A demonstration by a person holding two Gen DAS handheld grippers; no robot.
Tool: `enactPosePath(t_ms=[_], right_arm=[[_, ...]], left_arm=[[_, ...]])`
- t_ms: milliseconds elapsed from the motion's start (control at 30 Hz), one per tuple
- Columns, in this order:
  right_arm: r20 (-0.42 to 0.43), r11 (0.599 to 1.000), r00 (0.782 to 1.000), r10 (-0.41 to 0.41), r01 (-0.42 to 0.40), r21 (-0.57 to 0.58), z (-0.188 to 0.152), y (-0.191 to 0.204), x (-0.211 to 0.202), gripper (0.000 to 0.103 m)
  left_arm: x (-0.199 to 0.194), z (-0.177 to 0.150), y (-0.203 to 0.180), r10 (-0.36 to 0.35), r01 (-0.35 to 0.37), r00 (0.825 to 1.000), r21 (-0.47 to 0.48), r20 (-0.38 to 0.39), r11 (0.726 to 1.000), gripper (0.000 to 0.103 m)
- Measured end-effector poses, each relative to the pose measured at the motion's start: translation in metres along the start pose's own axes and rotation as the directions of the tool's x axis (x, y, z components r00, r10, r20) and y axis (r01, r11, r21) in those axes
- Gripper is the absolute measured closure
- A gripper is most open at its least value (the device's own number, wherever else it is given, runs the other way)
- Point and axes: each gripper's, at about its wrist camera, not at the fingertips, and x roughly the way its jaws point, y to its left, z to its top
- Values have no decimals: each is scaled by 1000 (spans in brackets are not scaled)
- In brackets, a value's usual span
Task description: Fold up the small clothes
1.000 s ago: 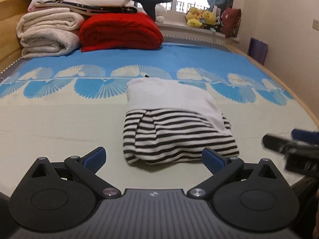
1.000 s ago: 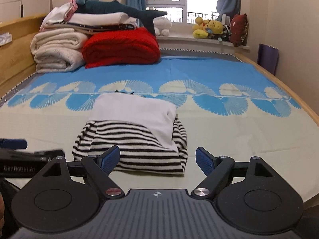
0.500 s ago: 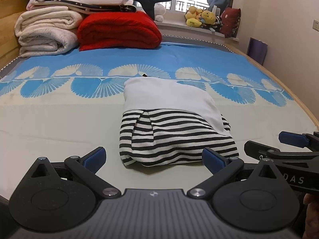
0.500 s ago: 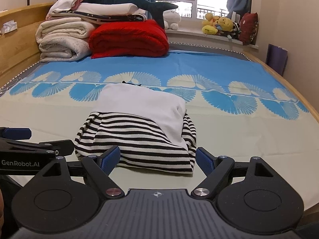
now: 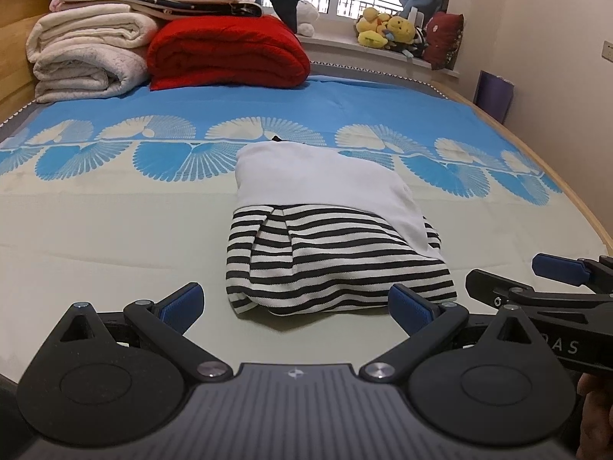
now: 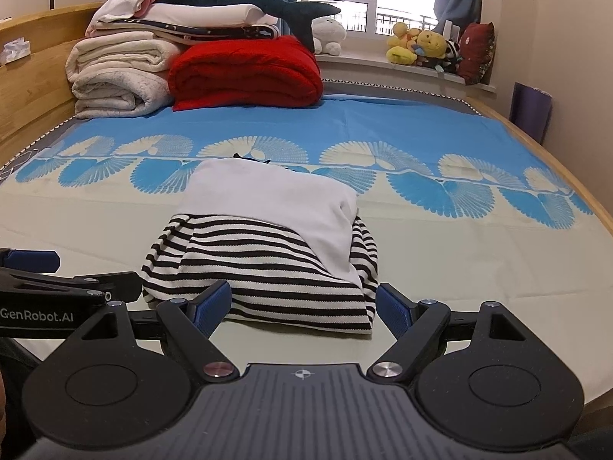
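A folded garment [image 5: 329, 230] [image 6: 268, 245], white on its far half and black-and-white striped on its near half, lies on the bed sheet in front of both grippers. My left gripper [image 5: 295, 306] is open just short of the garment's near edge, nothing between its blue pads. My right gripper [image 6: 304, 306] is open too, its pads close to the striped hem on either side, touching or not I cannot tell. Each gripper shows at the edge of the other's view: the right gripper [image 5: 536, 287] and the left gripper [image 6: 57, 272].
The bed sheet [image 5: 115, 230] is cream with a blue fan pattern farther back. Folded white blankets [image 5: 88, 57], a red blanket [image 5: 226, 53] and a plush shark [image 6: 249, 0] are stacked at the headboard end. Plush toys [image 6: 425, 46] line the windowsill. A wooden bed rail [image 5: 597, 226] runs along the right.
Both grippers have edged closer to the garment's near edge and stayed open. The right gripper now shows more steadily at the left view's right edge. The garment has not moved.
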Motion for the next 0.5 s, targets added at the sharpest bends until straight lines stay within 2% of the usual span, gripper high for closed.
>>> enactPosePath(t_ms=[500], right_arm=[[-3,1000,1000,-3,3,1,-1,1,0,20]], left_arm=[[0,-1,-1,-1,1,1000,7,3,1000,1]])
